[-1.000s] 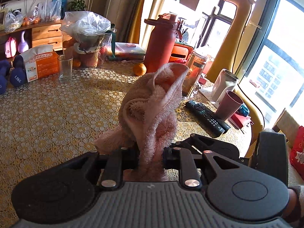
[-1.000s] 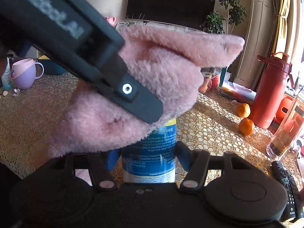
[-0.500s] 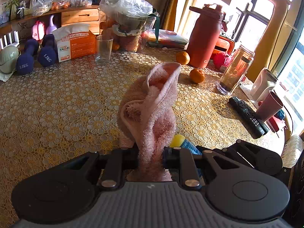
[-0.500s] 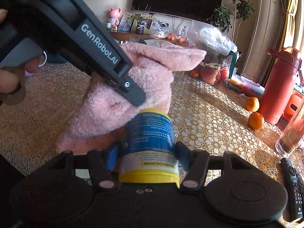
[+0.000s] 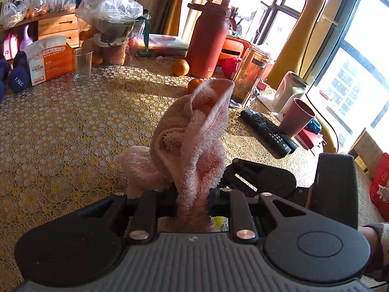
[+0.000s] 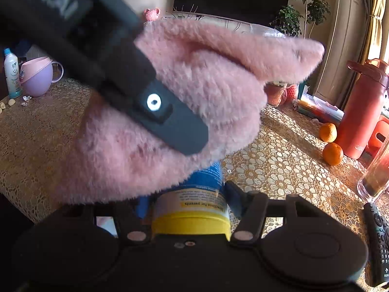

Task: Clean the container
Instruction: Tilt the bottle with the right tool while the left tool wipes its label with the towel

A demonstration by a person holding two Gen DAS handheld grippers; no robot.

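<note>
Container [image 6: 194,209] clamped in right gripper [image 6: 187,194], under left gripper's [image 5: 193,194] pinched cloth [image 5: 194,133] (pink, fluffy)

Hard sun floods through the window [image 5: 359,56] at far right, blown white, laying bright bands and long shadows across the table [image 5: 60,131]. Fisheye bends the edges. The near left gripper [image 6: 192,143] is motion-blurred, shadowed.

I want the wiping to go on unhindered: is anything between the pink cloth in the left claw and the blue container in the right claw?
Nothing visible. The pink cloth, clamped in the left claw, drapes straight over the container, which the right claw grips.
</note>
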